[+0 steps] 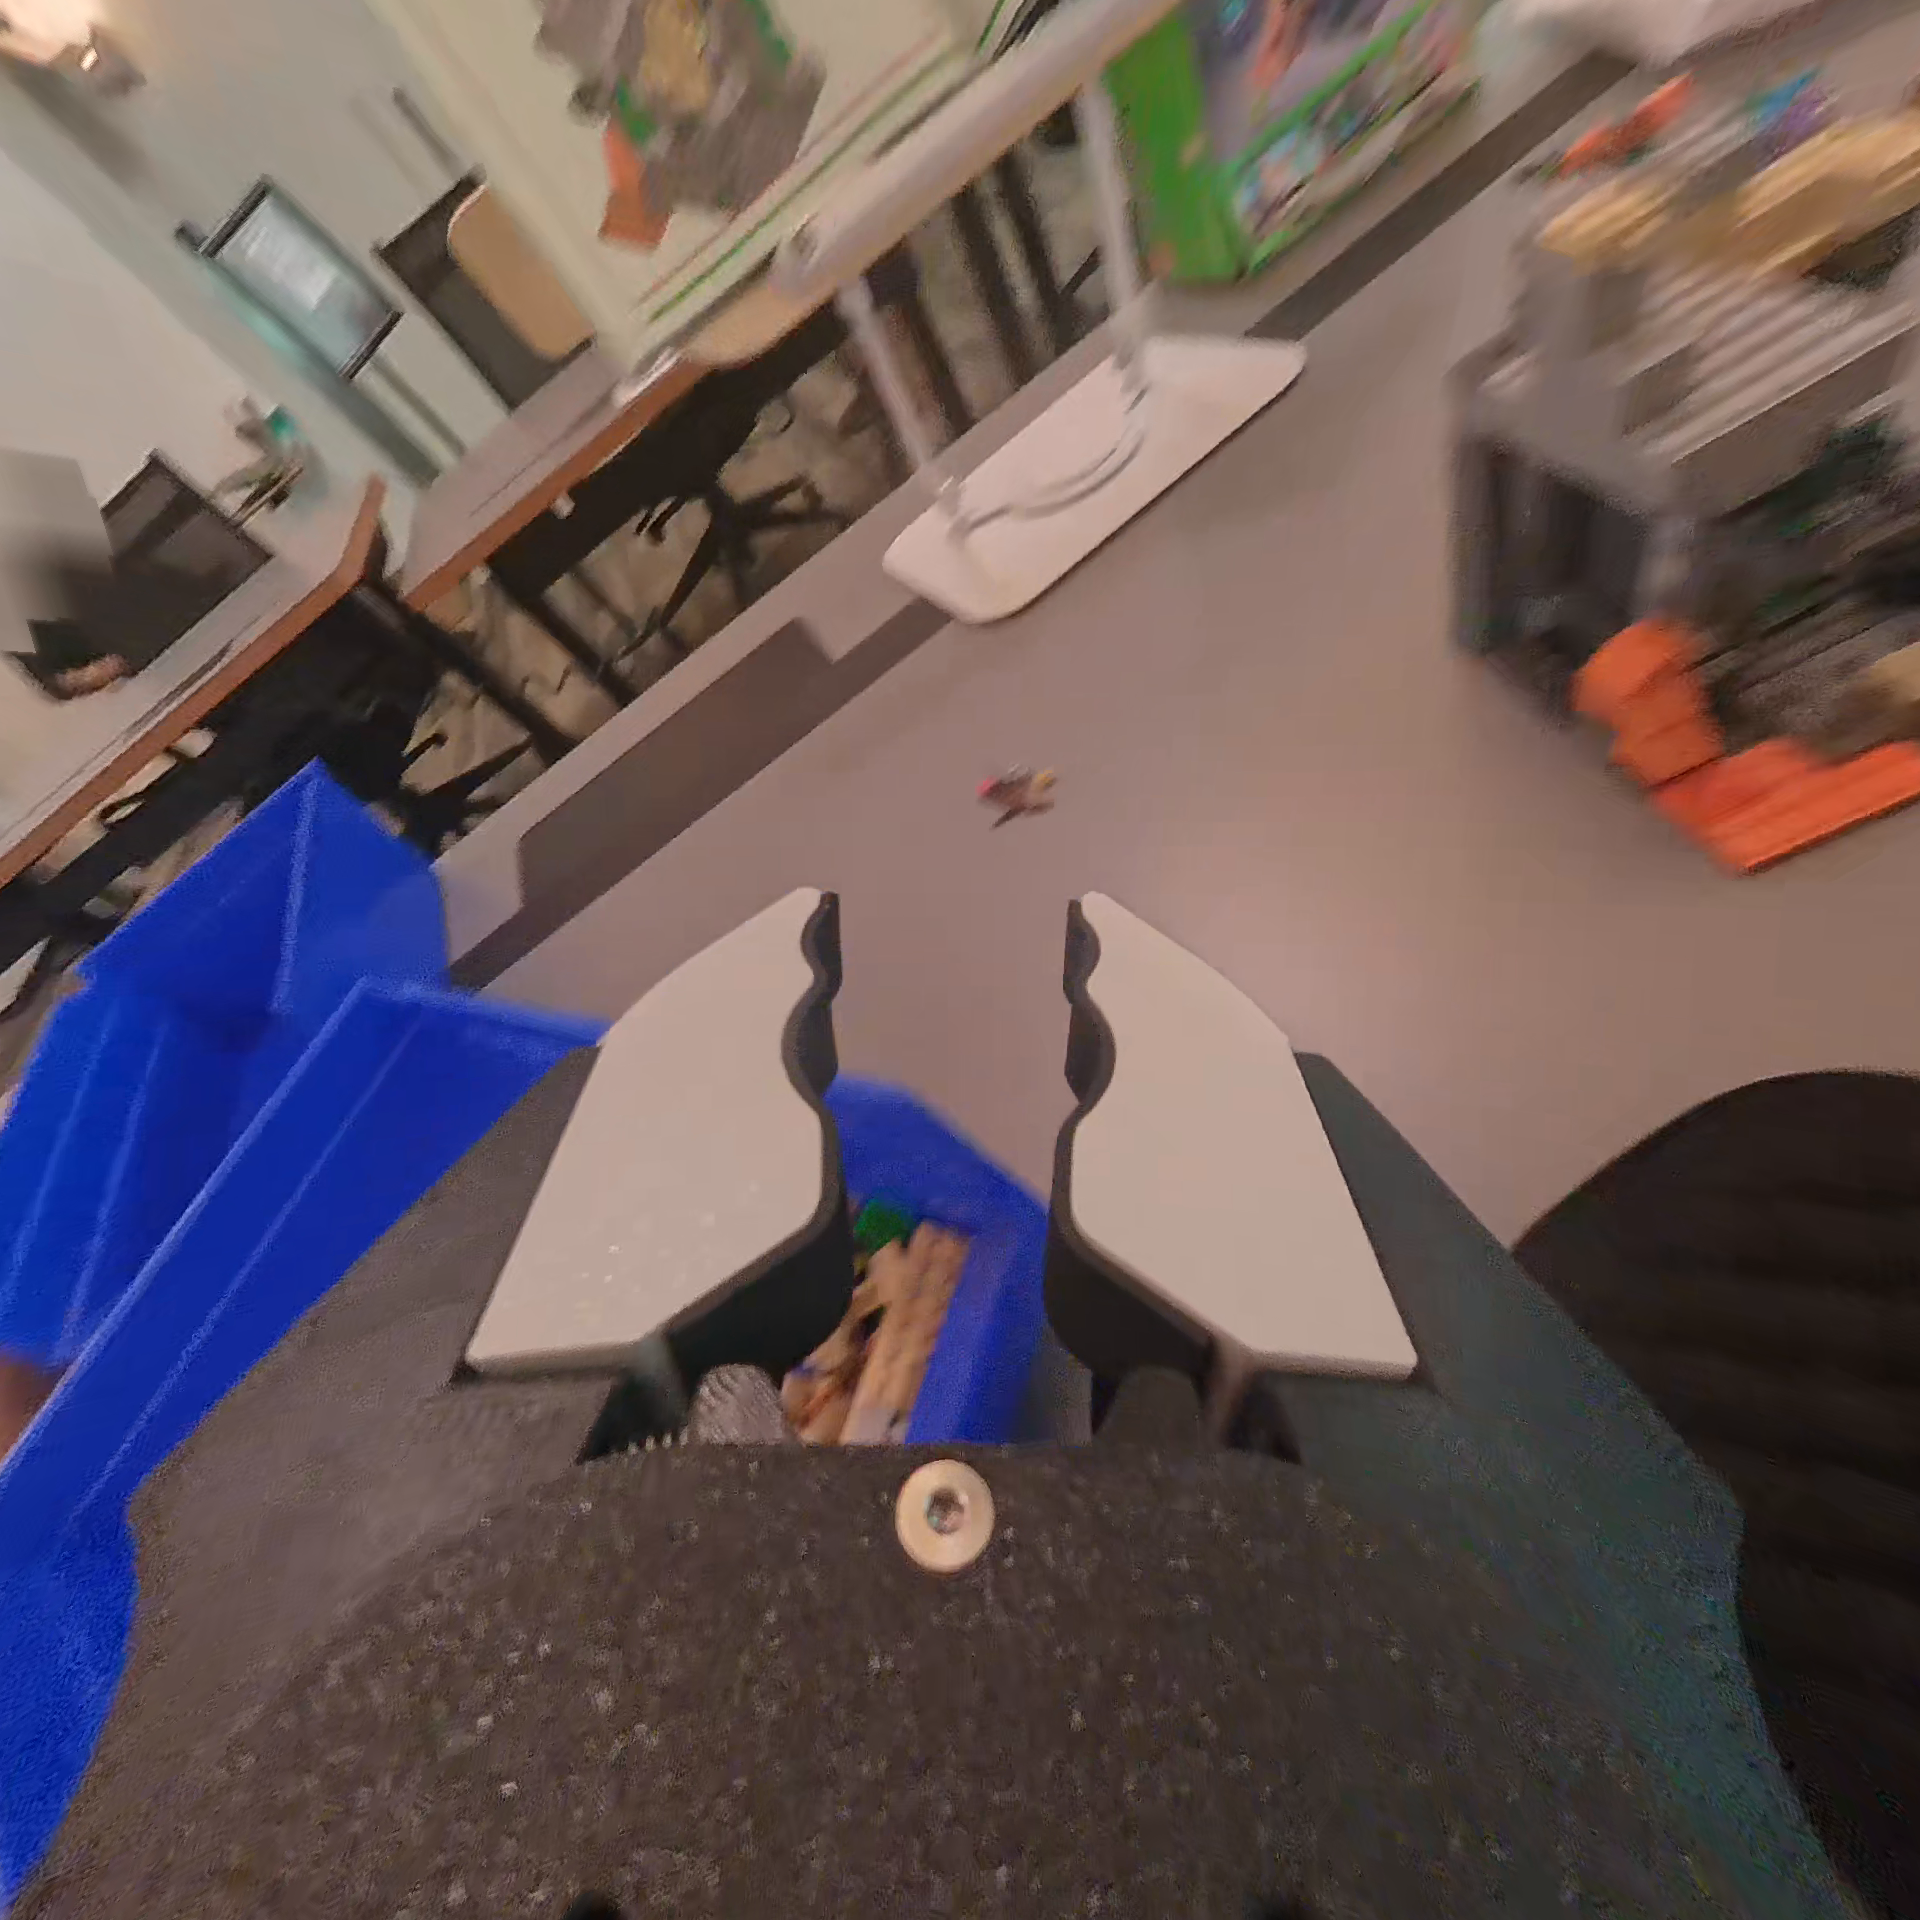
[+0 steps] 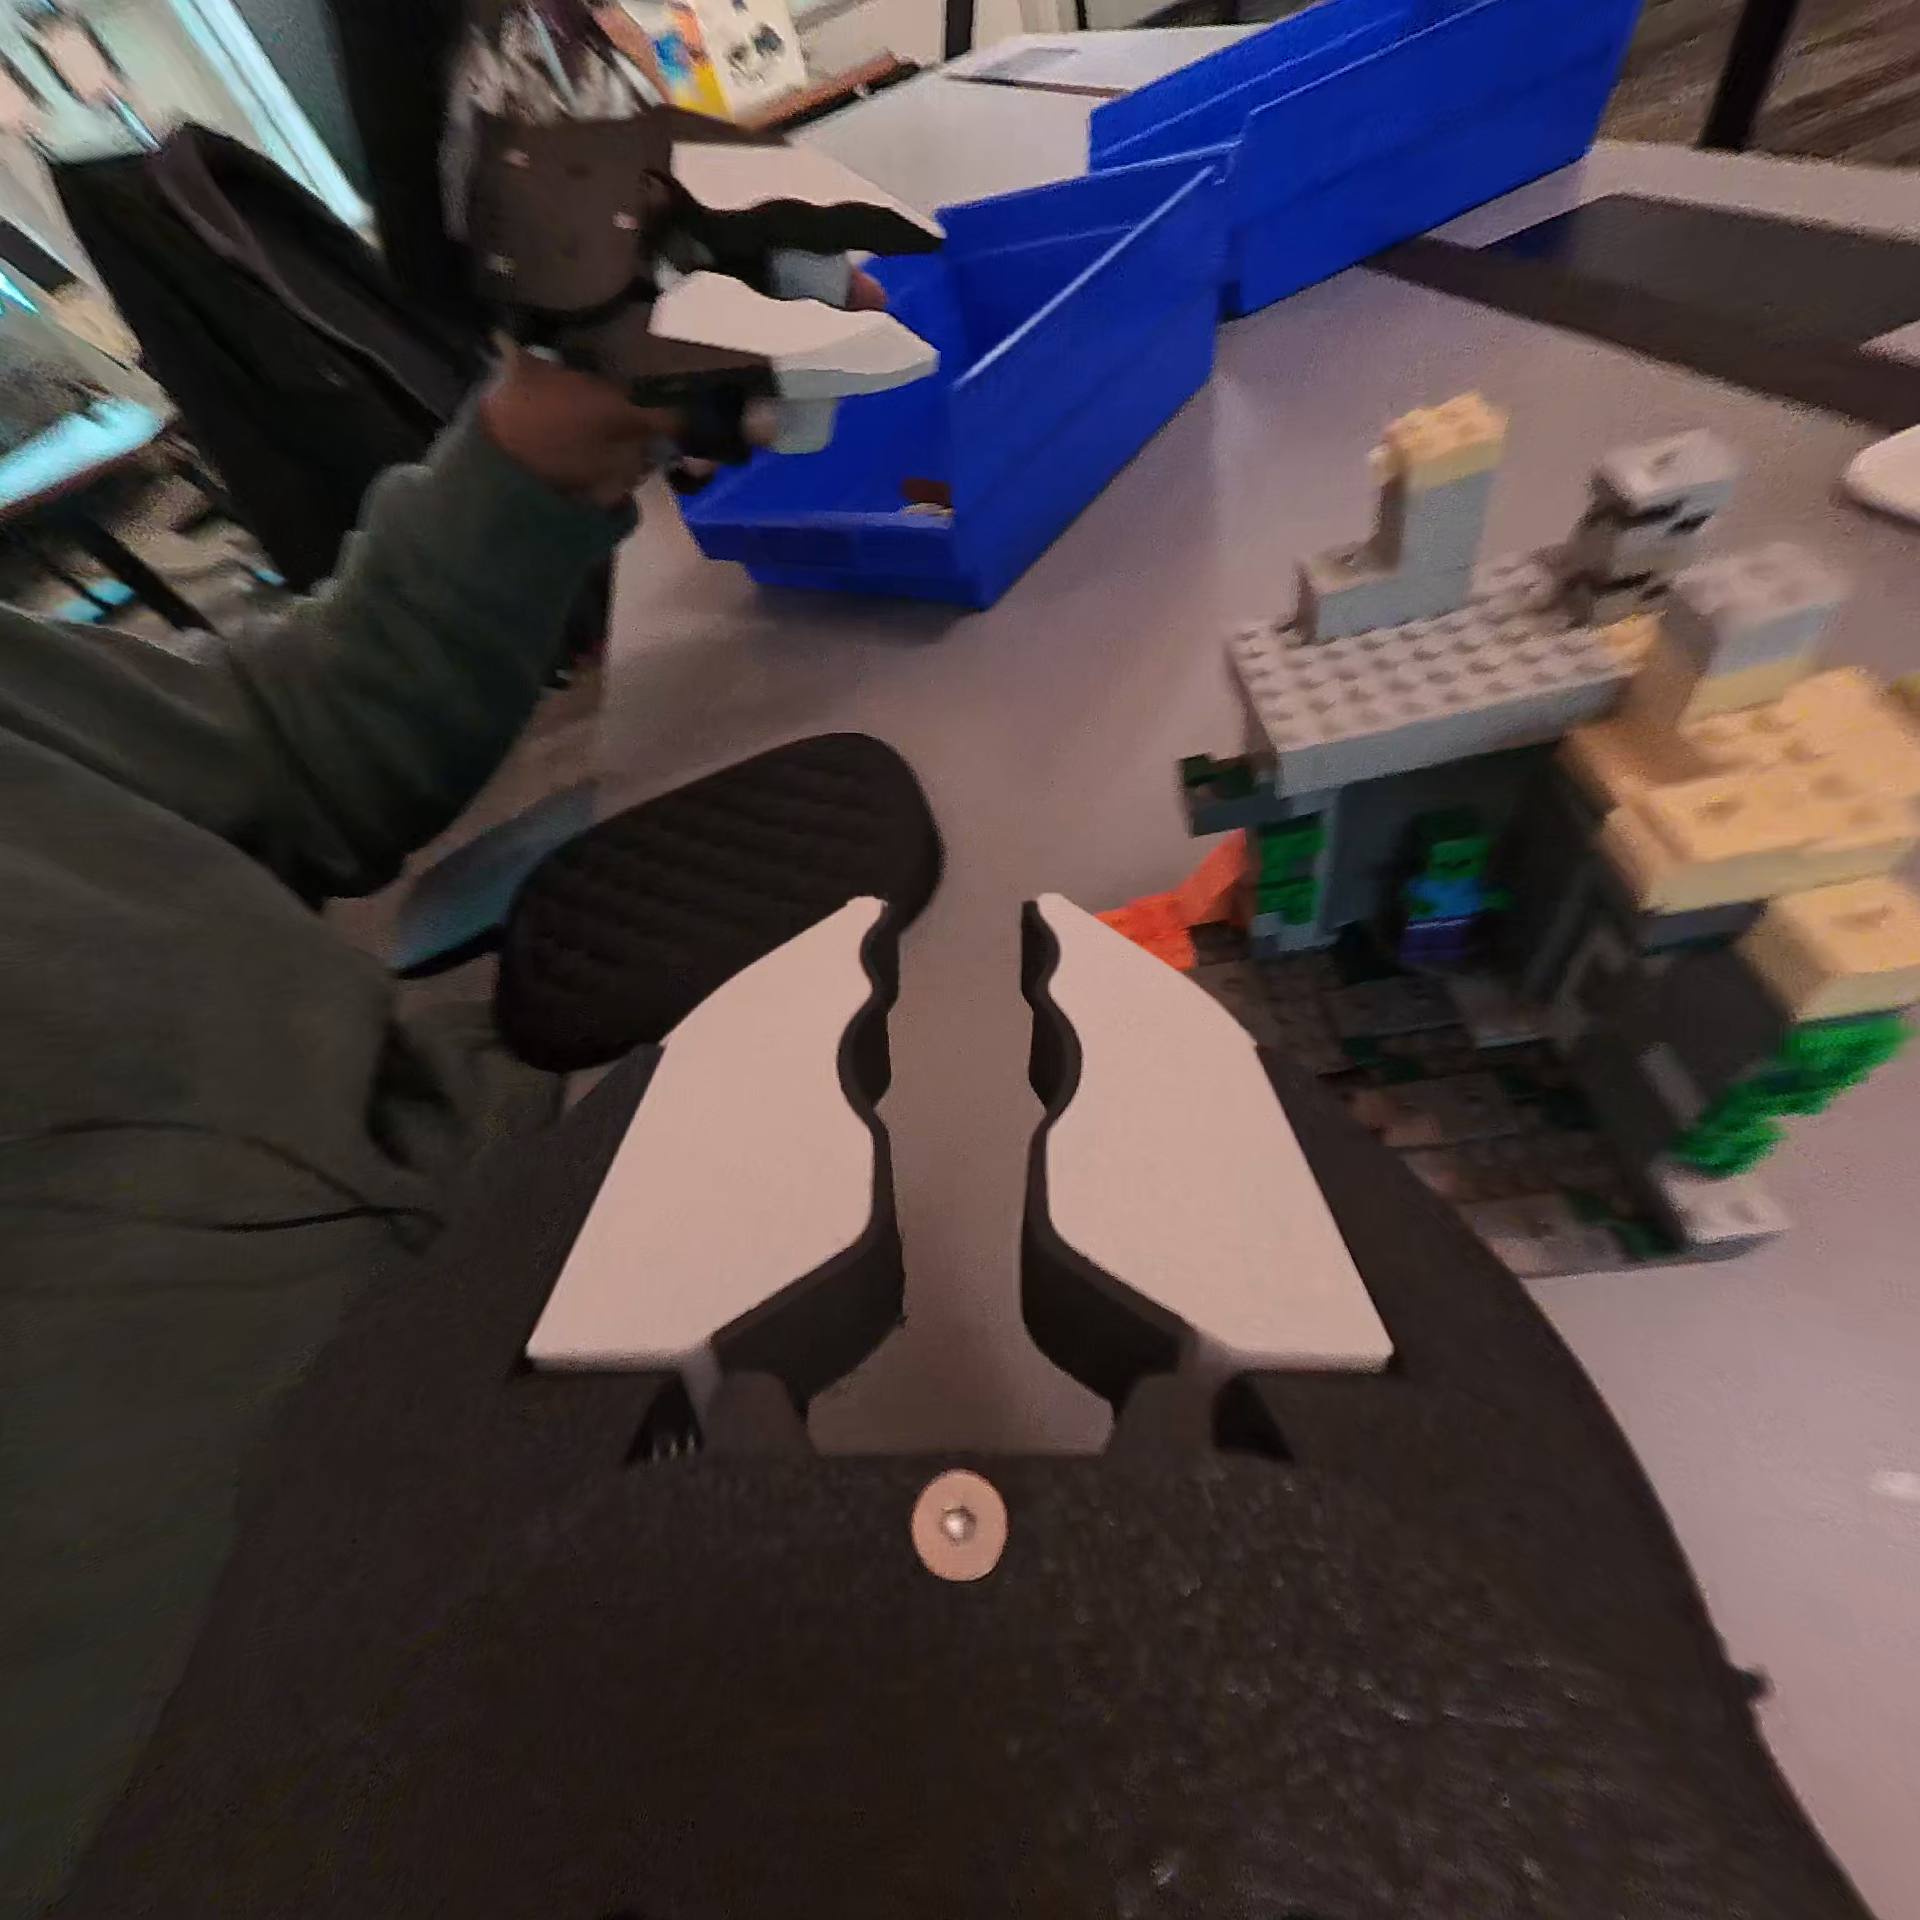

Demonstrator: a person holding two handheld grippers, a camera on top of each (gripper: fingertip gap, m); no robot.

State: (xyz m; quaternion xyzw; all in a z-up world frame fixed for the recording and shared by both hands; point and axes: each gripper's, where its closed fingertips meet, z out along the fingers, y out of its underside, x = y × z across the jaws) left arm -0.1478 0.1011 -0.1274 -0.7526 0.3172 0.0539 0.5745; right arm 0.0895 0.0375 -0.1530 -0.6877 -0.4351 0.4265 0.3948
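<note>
Left tongs [image 1: 948, 920] open, empty, over blue plastic bin [image 1: 312, 1122] of small bricks; right tongs [image 2: 956, 920] open, empty, w/ grey-tan toy brick building [image 2: 1507, 790] just right on grey table [image 2: 1039, 665] — probably light, fragile, I'd grip low

My left camera hovers close over the blue bin [image 1: 312, 1091]; my right faces the brick model [image 2: 1558, 831] (bin [image 2: 1039, 416] at eleven o'clock).

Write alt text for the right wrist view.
The right tongs, open and empty, hover over a grey table beside a toy brick building. Farther off, a person's hand holds the left tongs open above a blue bin.
</note>
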